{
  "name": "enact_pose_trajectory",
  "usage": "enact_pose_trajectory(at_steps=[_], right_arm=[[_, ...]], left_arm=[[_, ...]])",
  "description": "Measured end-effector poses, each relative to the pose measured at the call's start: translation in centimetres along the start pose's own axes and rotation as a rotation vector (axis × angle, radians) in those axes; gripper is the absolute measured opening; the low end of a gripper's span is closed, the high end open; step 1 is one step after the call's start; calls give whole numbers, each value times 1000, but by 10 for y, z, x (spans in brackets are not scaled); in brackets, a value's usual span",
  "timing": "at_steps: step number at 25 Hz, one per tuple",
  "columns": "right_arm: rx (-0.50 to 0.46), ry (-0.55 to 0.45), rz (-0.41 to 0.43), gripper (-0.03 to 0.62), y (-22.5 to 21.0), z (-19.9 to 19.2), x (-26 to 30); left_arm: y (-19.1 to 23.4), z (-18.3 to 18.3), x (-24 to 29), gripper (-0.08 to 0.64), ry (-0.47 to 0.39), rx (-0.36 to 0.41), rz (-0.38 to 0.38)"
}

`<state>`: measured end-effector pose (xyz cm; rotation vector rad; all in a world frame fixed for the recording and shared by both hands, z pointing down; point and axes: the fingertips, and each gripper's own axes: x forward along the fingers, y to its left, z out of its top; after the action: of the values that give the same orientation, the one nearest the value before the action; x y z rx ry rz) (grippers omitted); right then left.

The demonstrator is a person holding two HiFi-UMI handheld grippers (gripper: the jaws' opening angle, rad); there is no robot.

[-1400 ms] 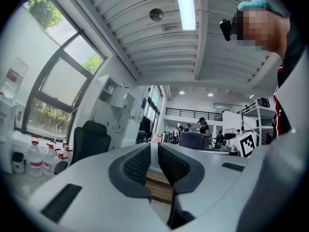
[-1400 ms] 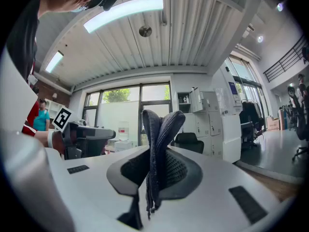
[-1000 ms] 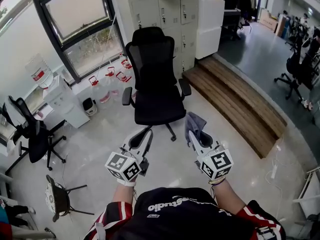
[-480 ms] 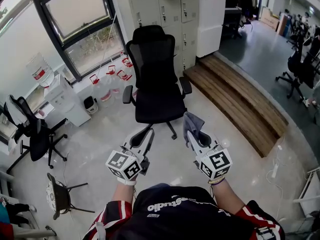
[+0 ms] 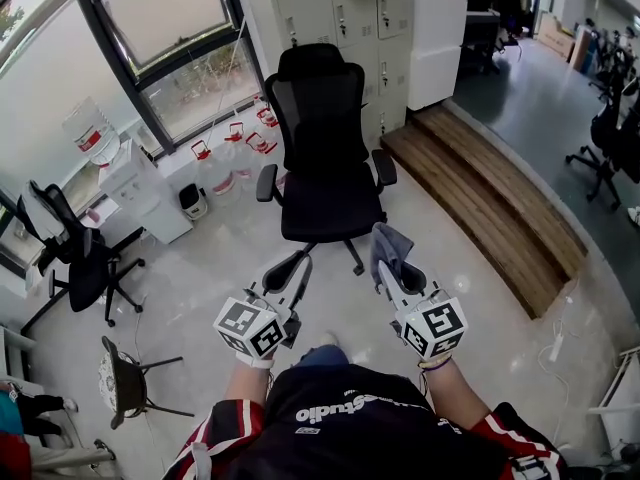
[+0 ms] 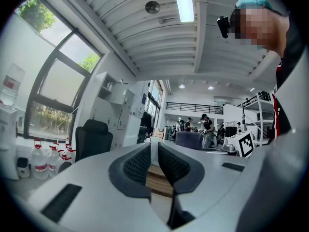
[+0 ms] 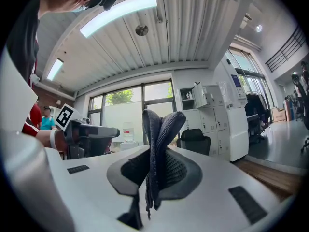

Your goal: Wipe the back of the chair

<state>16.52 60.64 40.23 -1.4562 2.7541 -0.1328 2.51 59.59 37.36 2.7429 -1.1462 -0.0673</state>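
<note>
At far left, tall dark-framed window (image 5: 170,28) over glossy pale floor (image 5: 190,278). Left hand-held gripper (image 5: 297,261) with ribbed jaws nearly together, gripping nothing. Ahead, black mesh-backed chair (image 5: 325,158), facing forward, well apart from both. Right hand-held gripper (image 5: 384,268) clamped on folded grey-blue cloth (image 5: 390,242). Rightward, planked wooden step (image 5: 490,208).

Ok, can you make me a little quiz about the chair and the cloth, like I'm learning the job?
1. True or false: the cloth is touching the chair.
2. Which one holds the cloth: A, the left gripper, or B, the right gripper?
3. Fill in: the chair is coloured ____.
Key: 1 false; 2 B; 3 black.
</note>
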Motion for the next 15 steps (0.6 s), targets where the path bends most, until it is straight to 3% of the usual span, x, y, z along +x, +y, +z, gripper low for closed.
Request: enact_pose_trajectory(at_steps=[9, 15], right_arm=[[-1, 35, -12, 66, -33, -10, 53], [0, 55, -9, 66, -63, -8, 127]], left_arm=[[51, -9, 41, 58, 10, -42, 1], [118, -2, 82, 54, 9, -45, 10]])
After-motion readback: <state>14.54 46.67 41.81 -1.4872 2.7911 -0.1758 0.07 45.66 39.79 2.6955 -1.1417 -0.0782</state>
